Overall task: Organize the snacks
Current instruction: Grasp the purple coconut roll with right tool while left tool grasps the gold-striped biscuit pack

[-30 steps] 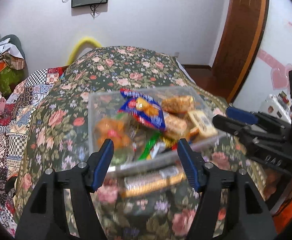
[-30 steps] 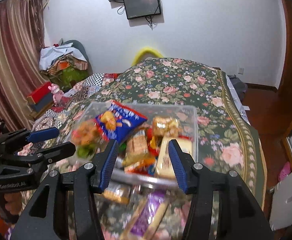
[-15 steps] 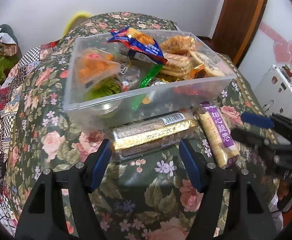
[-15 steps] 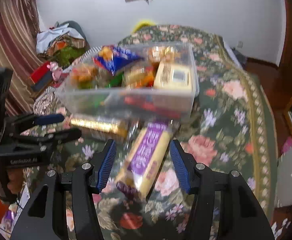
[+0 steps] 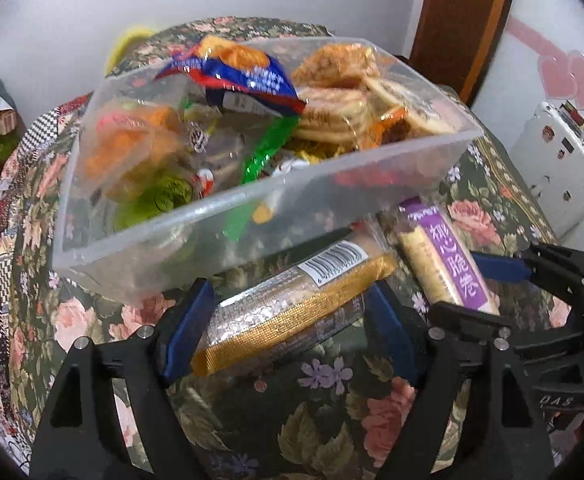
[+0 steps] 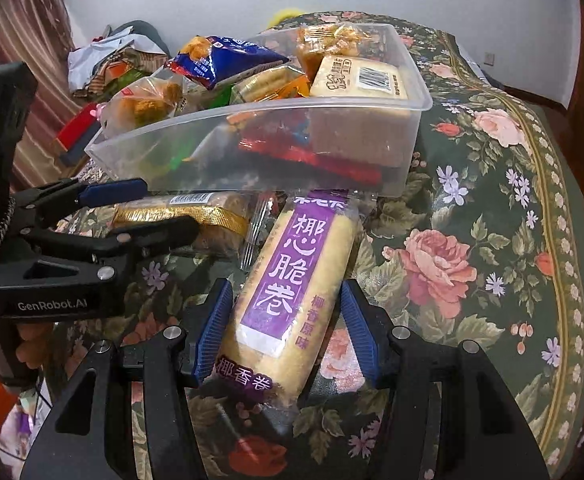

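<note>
Snacks crowd a clear plastic box [image 5: 251,204] that sits on a bed [image 6: 492,208] covered with a dark floral spread. Inside the box a blue bag [image 5: 247,76] rides on top of the pile, with an orange packet [image 5: 131,140] by the left wall and stacked biscuit packs [image 5: 332,112] by the right. Seen from the right wrist, a pale yellow pack with a barcode [image 6: 364,78] lies in the box's right end.

Two packets lie on the bedspread outside the box, against its near wall. A gold-wrapped packet [image 5: 292,304] rests at an angle, its barcode end toward the box. The left tongs [image 5: 287,320] are spread around it, one blue-padded finger on each side; contact with the wrapper cannot be judged.

Just to the right of it lies a long yellow packet with a purple label [image 6: 287,280], its far end tucked beneath the box's near wall. The right tongs [image 6: 283,320] are spread around its near half. The left finger sits against the wrapper, while the right one stands just beside it.

The two pairs of tongs work side by side near the bed's front edge, each visible in the other's camera. Beyond the bed stand a white wall and a wooden door frame [image 5: 464,20].
</note>
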### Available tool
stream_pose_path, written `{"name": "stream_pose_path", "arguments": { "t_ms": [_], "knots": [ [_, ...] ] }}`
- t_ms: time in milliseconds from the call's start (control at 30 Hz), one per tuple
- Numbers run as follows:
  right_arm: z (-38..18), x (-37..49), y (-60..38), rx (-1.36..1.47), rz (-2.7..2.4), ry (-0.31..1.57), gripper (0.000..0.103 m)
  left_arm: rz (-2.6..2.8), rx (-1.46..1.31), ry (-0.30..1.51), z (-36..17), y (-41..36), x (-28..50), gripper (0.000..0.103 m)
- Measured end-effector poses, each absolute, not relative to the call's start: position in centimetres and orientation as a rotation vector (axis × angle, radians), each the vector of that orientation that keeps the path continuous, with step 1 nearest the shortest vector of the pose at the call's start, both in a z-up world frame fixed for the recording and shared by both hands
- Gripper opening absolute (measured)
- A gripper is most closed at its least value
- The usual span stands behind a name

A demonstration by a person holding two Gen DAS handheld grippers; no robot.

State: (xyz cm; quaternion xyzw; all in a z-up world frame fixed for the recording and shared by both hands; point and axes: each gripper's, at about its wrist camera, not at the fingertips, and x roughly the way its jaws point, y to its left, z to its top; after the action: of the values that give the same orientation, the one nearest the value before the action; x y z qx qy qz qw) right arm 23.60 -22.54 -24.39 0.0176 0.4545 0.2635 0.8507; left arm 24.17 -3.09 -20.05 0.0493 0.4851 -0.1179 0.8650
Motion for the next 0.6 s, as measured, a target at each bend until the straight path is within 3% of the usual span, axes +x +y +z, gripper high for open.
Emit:
{"name": "stream_pose_path", "arguments": {
  "t_ms": [333, 600],
  "knots": [
    [-24.5, 21.7, -24.3, 0.041, 0.546, 0.954, 0.044, -0.268, 0.097, 1.053, -20.1, -3.1, 19.9, 0.079],
    [-24.3, 19.8, -25.4, 0.022, 0.556, 0.97, 0.044, -0.327, 0.088, 1.063, -19.6, -4.4, 17.0, 0.07]
  ]
}}
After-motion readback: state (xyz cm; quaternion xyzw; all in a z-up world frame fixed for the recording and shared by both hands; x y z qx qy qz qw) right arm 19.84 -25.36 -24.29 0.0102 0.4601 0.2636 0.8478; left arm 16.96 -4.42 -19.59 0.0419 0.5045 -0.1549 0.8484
